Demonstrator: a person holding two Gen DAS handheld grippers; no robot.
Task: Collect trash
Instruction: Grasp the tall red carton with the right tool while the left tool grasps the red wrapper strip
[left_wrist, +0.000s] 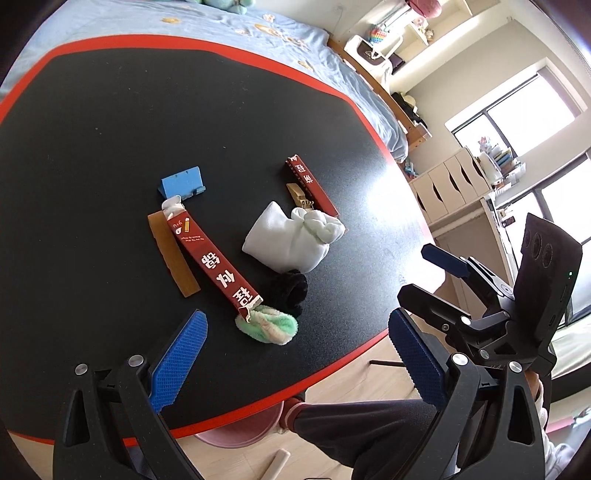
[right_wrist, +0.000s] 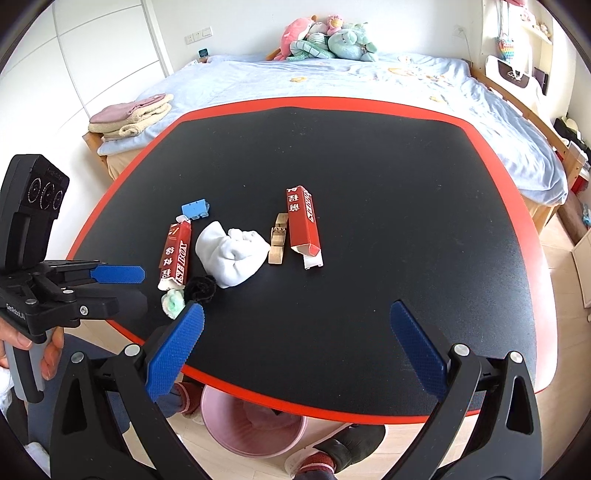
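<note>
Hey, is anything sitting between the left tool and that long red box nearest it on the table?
Nothing visible blocks it. The left tool hangs open above the table's near edge, and the long red box lies just ahead. Only the green and white fluffy wad sits at its near end, touching it.

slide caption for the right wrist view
Open right gripper hovers over black table strewn with red cartons, socks; pink bin below.
</note>
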